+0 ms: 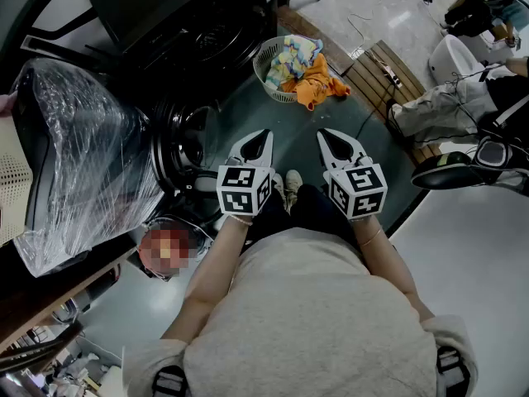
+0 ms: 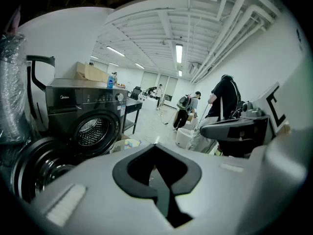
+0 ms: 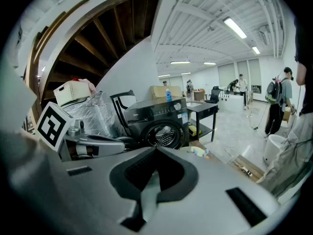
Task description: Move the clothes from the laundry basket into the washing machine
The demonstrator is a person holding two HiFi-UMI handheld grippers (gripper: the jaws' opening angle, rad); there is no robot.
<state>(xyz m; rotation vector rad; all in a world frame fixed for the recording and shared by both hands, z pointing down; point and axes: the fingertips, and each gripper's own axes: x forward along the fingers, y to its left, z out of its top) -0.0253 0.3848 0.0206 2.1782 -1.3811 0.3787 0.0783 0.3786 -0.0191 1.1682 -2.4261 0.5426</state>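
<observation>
Left claw (image 1: 263,135) and right claw (image 1: 325,135) both closed, empty, well short of laundry basket (image 1: 269,60); best open one wide before sinking onto the overhanging orange garment (image 1: 318,85).

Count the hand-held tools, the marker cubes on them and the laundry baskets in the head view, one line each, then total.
Tools: 2 (left tool, right tool)
Marker cubes: 2 (left cube, right cube)
Laundry basket: 1
Total: 5

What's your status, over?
Shut, empty: left claw, right claw. Untouched clothes in laundry basket ahead. Open door on washing machine; nothing blocking.
</observation>
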